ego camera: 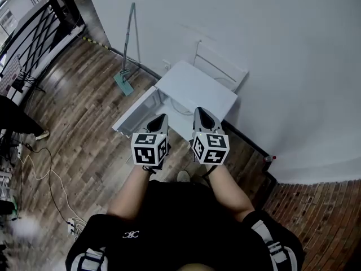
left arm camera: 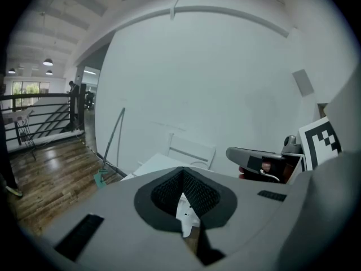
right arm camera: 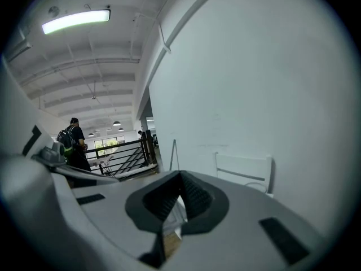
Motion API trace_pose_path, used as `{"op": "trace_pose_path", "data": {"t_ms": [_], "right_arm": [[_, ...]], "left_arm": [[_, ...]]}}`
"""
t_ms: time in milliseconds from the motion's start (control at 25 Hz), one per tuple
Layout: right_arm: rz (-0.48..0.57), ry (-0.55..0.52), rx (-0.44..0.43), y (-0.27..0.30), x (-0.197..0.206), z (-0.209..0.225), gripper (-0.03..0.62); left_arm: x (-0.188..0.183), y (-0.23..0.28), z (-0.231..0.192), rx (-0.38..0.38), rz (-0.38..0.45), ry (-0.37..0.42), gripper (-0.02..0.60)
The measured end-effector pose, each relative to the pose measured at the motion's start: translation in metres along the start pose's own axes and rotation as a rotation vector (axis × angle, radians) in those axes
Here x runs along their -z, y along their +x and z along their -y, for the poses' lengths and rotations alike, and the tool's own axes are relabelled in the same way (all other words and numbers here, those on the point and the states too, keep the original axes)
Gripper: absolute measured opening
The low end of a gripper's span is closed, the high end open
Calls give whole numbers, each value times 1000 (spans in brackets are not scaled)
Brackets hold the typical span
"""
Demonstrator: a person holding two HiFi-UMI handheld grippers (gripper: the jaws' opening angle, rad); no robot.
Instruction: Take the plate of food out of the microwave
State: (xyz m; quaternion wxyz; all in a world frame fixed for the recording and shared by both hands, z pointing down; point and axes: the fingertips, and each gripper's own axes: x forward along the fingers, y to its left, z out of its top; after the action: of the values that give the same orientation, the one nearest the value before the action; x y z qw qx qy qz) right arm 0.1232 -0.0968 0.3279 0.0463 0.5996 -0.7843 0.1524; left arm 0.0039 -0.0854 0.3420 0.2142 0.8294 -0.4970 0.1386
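Note:
I cannot make out a microwave or a plate of food in any view. In the head view both grippers are held side by side at chest height above a white table [ego camera: 194,86]. A faint round outline shows on the table's near part, and I cannot tell what it is. My left gripper [ego camera: 163,118] has its jaws together with nothing between them, and its own view shows the same [left arm camera: 183,171]. My right gripper [ego camera: 198,113] is likewise shut and empty [right arm camera: 180,175]. Each gripper shows at the edge of the other's view.
A white chair [ego camera: 223,64] stands behind the table against the white wall. A long-handled mop [ego camera: 127,66] leans on the wall at the left. A black railing [ego camera: 34,33] runs at the far left, cables lie on the wood floor [ego camera: 39,168], and a person with a backpack [right arm camera: 70,137] stands far off.

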Motion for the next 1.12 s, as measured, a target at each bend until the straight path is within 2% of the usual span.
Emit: {"op": "trace_pose_path", "data": {"t_ms": [280, 560, 800, 960, 1120], "right_arm": [[-69, 9, -35, 29, 23, 12, 13], [-196, -22, -67, 54, 79, -7, 14], [-278, -47, -83, 98, 146, -19, 14], [-330, -68, -91, 118, 204, -17, 14], [-366, -70, -84, 132, 252, -2, 14]], "left_arm": [[24, 33, -14, -28, -70, -41, -2], [70, 62, -46, 0, -126, -178, -2], [131, 118, -91, 38, -168, -328, -2], [190, 165, -110, 64, -207, -383, -2], [230, 218, -121, 92, -201, -424, -2]]}}
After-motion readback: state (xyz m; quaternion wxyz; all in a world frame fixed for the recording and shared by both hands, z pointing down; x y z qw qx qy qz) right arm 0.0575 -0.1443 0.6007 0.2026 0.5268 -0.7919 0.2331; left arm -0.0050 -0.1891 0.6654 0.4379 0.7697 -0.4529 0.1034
